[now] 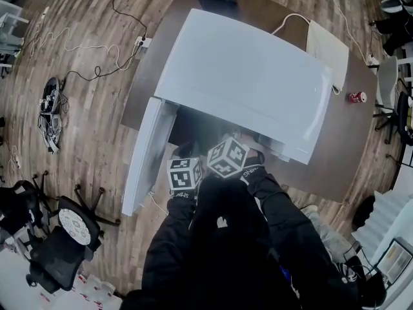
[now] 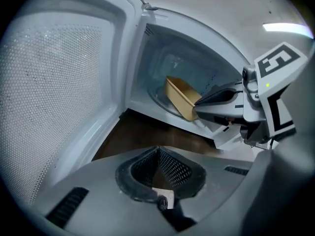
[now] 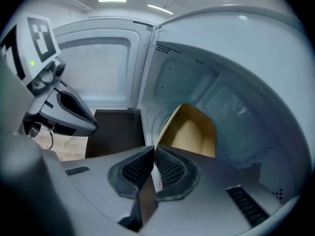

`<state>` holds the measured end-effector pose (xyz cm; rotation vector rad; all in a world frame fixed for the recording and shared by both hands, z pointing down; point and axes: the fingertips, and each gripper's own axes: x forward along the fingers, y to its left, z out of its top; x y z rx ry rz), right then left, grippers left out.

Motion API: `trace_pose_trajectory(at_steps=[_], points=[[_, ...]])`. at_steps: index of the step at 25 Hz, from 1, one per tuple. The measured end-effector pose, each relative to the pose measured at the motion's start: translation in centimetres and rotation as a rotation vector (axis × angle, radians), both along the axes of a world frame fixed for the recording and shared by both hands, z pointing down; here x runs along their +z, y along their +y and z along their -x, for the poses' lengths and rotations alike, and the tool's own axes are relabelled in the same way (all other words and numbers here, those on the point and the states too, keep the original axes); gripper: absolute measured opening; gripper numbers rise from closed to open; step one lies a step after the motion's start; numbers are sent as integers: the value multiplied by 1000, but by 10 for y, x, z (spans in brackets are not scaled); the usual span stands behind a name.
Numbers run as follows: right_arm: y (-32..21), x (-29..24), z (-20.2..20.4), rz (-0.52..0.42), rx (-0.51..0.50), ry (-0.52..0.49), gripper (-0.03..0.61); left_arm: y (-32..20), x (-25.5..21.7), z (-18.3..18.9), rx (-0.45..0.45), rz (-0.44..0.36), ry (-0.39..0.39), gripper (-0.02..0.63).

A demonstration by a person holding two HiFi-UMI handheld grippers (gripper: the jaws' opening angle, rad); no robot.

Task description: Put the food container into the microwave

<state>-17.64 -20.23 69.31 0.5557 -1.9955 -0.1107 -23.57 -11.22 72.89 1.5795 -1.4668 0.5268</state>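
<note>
A white microwave point(image 1: 245, 76) stands on a dark table with its door point(image 1: 145, 154) swung open to the left. The tan food container point(image 3: 194, 132) is tilted inside the cavity, over the glass turntable point(image 2: 160, 100). My right gripper point(image 3: 154, 154) is shut on the container's near rim and reaches in through the opening. My left gripper point(image 2: 157, 154) is shut with nothing in it. It hovers in front of the opening, between the door's mesh window point(image 2: 49, 82) and the right gripper. In the head view, both marker cubes sit at the microwave's front edge and hide the jaws.
The brown table point(image 1: 335, 154) also carries a red can point(image 1: 357, 97) at the far right and a white flat object point(image 1: 329, 44) behind the microwave. A power strip point(image 1: 143, 42) with cables lies on the wooden floor. Office chairs point(image 1: 61, 231) stand at lower left.
</note>
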Motion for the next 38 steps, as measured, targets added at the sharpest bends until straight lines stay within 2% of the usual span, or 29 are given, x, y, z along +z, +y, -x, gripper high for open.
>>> trace_pose_trajectory(at_steps=[8, 11, 14, 20, 28, 33, 38], points=[[-8, 2, 10, -29, -12, -15, 38, 3, 5, 5, -7, 10, -4, 34], [-5, -1, 11, -31, -12, -29, 69, 3, 2, 5, -6, 3, -5, 34], [-1, -10, 12, -48, -4, -58, 95, 4, -5, 5, -5, -7, -8, 34], [19, -38, 2, -73, 42, -144, 94, 8, -24, -1, -23, -44, 1, 34], [42, -95, -29, -77, 195, -298, 41, -2, -80, -27, -19, -165, 5, 34], [47, -153, -47, -106, 284, -431, 25, -10, -133, -43, 26, -279, -22, 34], [42, -212, -66, -146, 343, -545, 25, -28, -198, -61, 76, -386, -17, 34]])
